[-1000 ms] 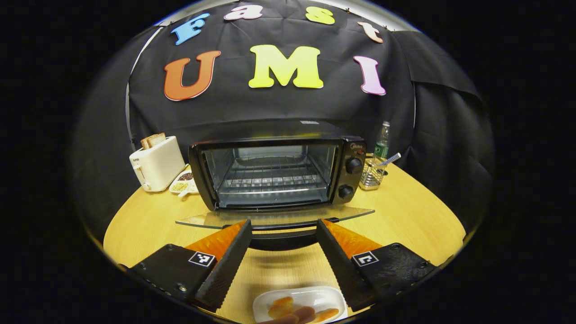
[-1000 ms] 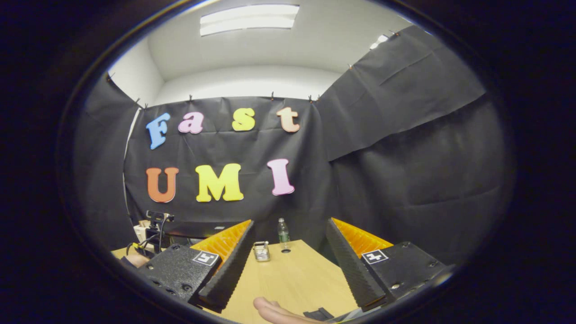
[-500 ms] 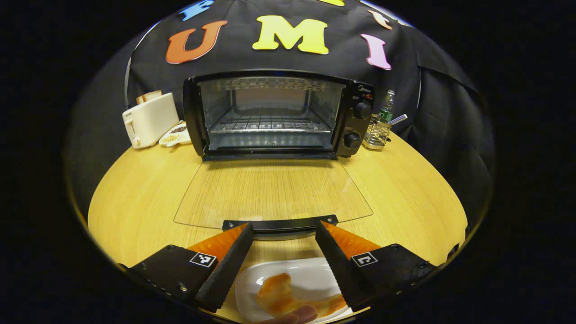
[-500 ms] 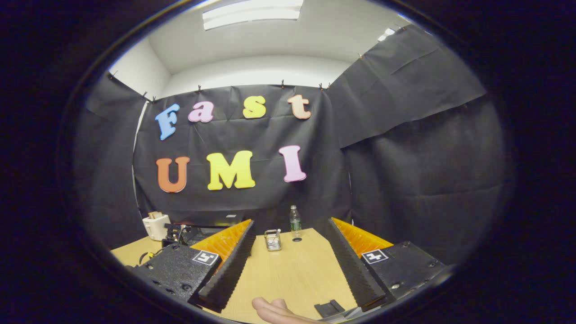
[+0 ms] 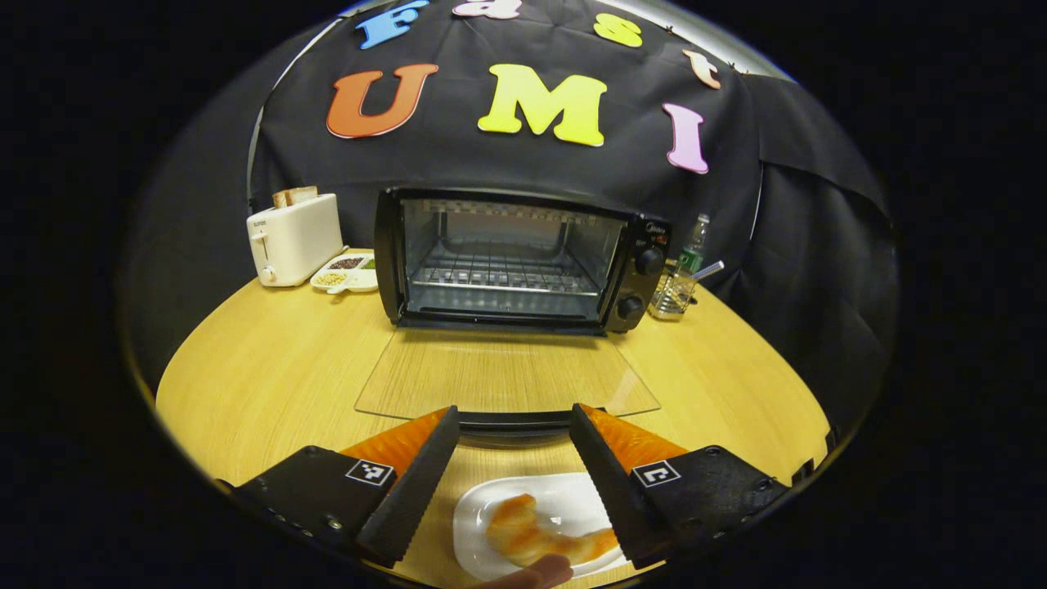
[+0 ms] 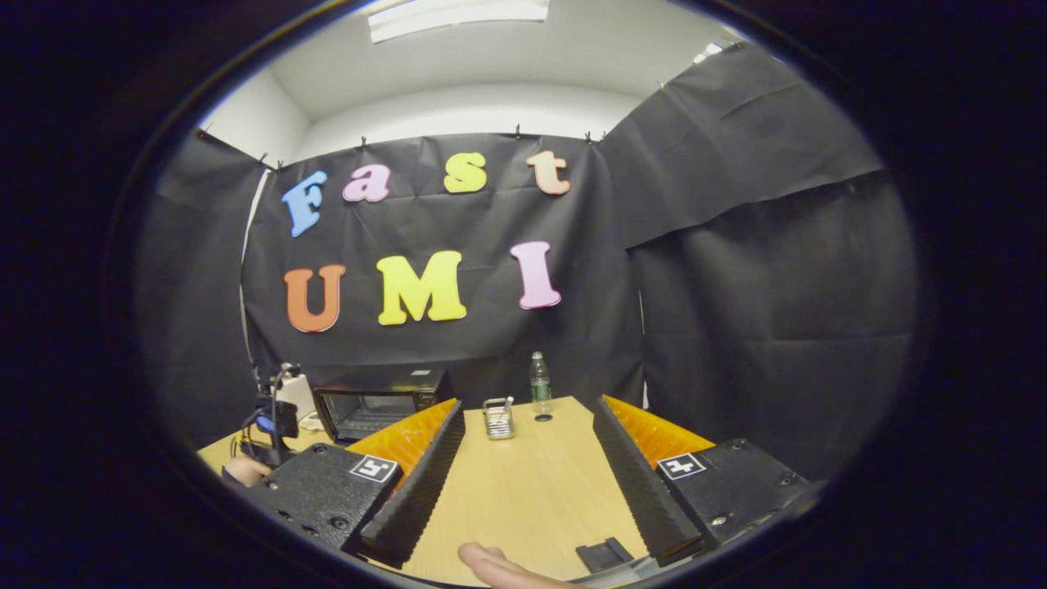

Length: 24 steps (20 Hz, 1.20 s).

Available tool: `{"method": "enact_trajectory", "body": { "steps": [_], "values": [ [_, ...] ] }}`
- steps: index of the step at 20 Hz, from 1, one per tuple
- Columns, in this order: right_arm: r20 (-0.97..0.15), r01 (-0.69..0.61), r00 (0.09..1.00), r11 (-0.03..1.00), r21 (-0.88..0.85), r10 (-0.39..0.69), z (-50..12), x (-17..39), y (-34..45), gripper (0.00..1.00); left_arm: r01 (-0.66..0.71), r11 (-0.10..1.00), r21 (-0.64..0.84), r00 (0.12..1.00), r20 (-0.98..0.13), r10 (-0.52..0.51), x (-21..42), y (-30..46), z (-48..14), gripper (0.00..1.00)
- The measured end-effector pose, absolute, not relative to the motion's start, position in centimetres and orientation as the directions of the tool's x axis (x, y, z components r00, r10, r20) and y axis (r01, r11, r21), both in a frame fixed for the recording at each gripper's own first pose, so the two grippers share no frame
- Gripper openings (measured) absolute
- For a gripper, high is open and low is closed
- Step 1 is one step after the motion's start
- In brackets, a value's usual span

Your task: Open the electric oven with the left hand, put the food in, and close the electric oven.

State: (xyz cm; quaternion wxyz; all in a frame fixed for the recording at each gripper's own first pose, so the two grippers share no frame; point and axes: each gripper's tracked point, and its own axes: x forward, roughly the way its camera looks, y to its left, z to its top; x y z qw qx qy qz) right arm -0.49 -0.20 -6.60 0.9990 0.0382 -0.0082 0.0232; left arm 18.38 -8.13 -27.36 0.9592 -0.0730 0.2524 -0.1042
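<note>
The oven point(image 5: 511, 262) stands at the back of the round wooden table point(image 5: 270, 368) with its glass door point(image 5: 507, 380) folded all the way down, so the opening step looks done; the wire rack point(image 5: 503, 278) inside holds nothing yet. The left gripper point(image 5: 509, 474) hovers just in front of the door's dark handle point(image 5: 511, 421), fingers spread wide and gripping nothing. Below and between those fingers sits a white plate point(image 5: 564, 511) with the food point(image 5: 532, 536), a golden pastry-like piece, near the table's front edge and well apart from the oven's mouth; a fingertip point(image 5: 532, 573) shows at the plate's near rim. In the right gripper view, the right gripper point(image 6: 527, 483) is also spread and empty, held above bare tabletop, with the oven seen far off to its left. A toaster point(image 5: 294, 237), a small dish point(image 5: 348, 274), a wire holder point(image 5: 675, 294) and a bottle point(image 5: 695, 245) flank the oven. Still left, by my reading: getting the food onto the rack, then lifting the door closed.
</note>
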Motion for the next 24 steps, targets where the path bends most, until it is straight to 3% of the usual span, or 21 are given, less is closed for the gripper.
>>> {"method": "enact_trajectory", "body": {
  "steps": [3,9,15,20,24],
  "values": [
    [-0.037,-0.079,0.996,0.991,0.104,0.083,-7.9,0.6,1.3,0.99,0.164,0.973,-0.165,0.907,-0.362,-0.214,16.2,-5.8,-22.1,0.9],
    [-0.099,-0.269,0.956,0.96,0.071,0.276,-9.3,2.9,8.2,0.96,0.134,0.987,-0.09,0.964,-0.22,-0.151,10.5,-1.6,-14.2,0.93],
    [-0.238,-0.503,0.845,0.863,-0.048,0.479,-14.6,6.0,16.2,1.0,0.113,0.988,-0.104,0.988,-0.096,-0.123,4.7,1.5,-8.4,0.93],
    [-0.367,-0.675,0.69,0.738,-0.015,0.624,-21.0,6.6,23.6,1.0,0.166,0.98,-0.111,0.986,-0.002,-0.167,0.4,1.5,-3.6,0.93],
    [-0.459,-0.761,0.579,0.649,-0.007,0.674,-27.1,6.3,28.2,0.99,0.186,0.981,-0.055,0.981,0.068,-0.182,-2.6,1.5,-1.3,0.93]
  ]
}}
